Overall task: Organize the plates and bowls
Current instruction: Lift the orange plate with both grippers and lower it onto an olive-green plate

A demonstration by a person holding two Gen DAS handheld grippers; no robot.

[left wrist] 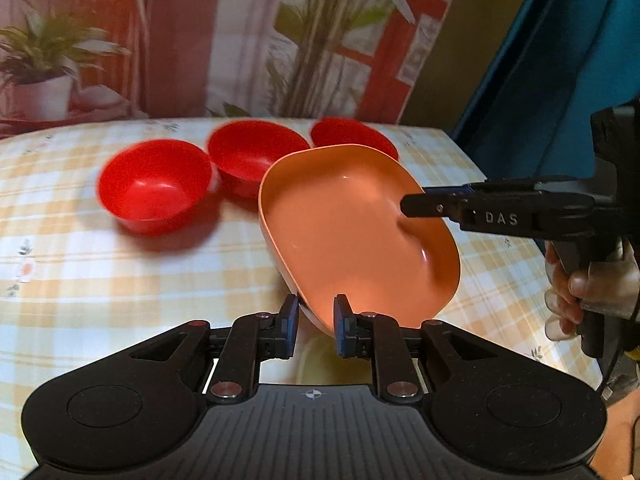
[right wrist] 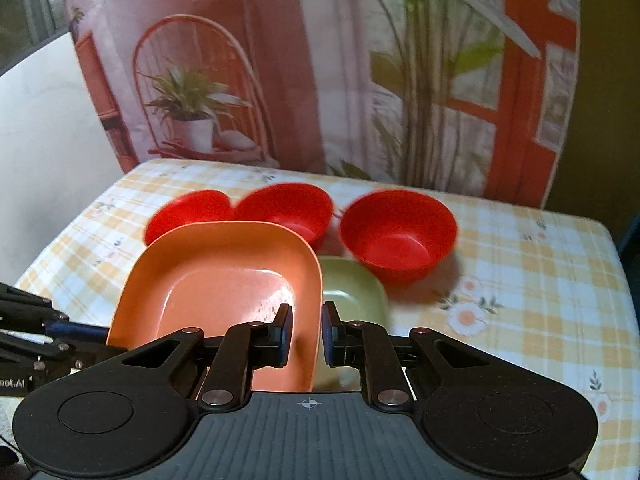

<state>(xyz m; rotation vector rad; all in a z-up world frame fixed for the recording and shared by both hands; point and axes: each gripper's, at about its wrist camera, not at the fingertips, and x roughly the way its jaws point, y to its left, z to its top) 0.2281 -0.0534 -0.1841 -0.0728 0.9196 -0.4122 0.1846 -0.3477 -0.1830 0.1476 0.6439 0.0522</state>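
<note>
Orange plate (right wrist: 216, 280) pinched at opposite rims by left gripper (left wrist: 316, 322) and right gripper (right wrist: 307, 334) (both nearly closed), raised above green plate (right wrist: 352, 292), red bowls (right wrist: 398, 234) beyond.

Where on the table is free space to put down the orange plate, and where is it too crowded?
Bare cloth lies right of the rightmost red bowl, toward the table edge, and left of the leftmost red bowl. It is crowded at the middle: three red bowls in a row, the green plate just before them.
</note>
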